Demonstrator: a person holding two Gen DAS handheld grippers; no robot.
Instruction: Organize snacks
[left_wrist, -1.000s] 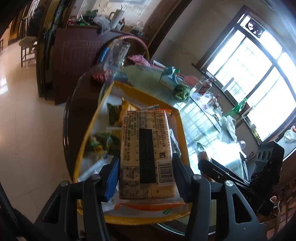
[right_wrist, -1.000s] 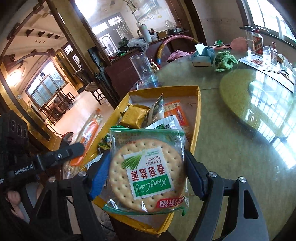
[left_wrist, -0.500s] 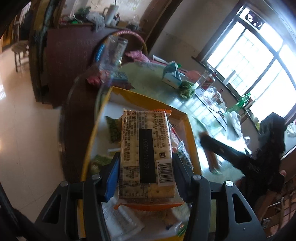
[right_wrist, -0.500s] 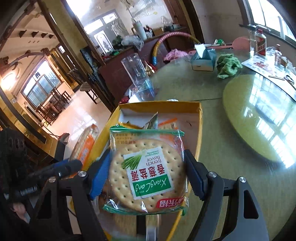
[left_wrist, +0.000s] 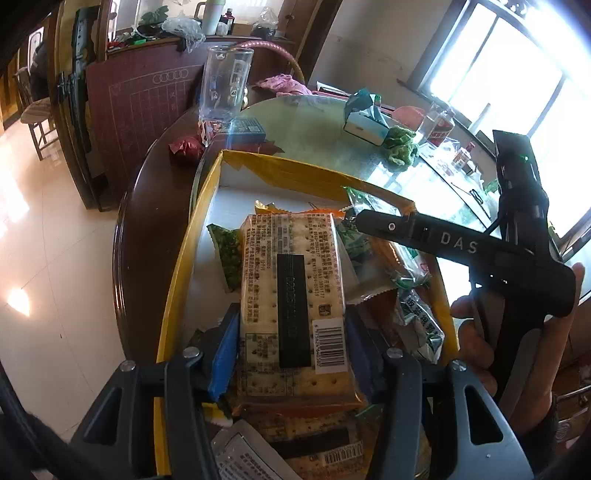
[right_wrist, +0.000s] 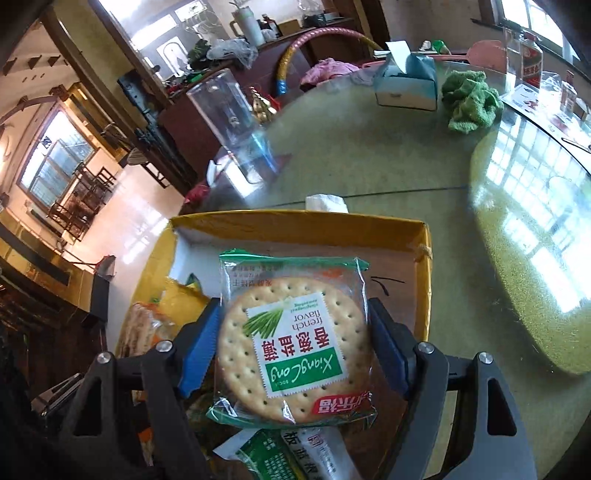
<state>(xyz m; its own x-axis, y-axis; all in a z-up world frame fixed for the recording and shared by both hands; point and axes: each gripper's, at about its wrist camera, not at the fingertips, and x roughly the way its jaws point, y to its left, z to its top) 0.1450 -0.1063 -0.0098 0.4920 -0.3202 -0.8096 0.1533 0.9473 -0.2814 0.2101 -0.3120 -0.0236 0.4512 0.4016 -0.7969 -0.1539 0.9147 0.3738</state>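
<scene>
My left gripper (left_wrist: 290, 354) is shut on a long rectangular cracker pack (left_wrist: 291, 295) with a black stripe and a barcode, held over the yellow cardboard box (left_wrist: 177, 280). Several snack packets (left_wrist: 229, 254) lie in the box. My right gripper (right_wrist: 291, 350) is shut on a round cracker pack (right_wrist: 295, 343) with a green label, held over the same box (right_wrist: 295, 221). The right gripper's body (left_wrist: 509, 258) and the hand holding it show at the right of the left wrist view.
The box sits on a round glass-topped table (right_wrist: 406, 177). Behind it stand a clear plastic jug (left_wrist: 225, 88), a tissue box (right_wrist: 406, 81), a green cloth (right_wrist: 469, 99) and bottles (left_wrist: 439, 125). A dark cabinet (left_wrist: 144, 107) stands beyond the table edge.
Both grippers have moved forward and lower over the box, each still holding its pack. The right gripper's body now stands closer in the left wrist view.
</scene>
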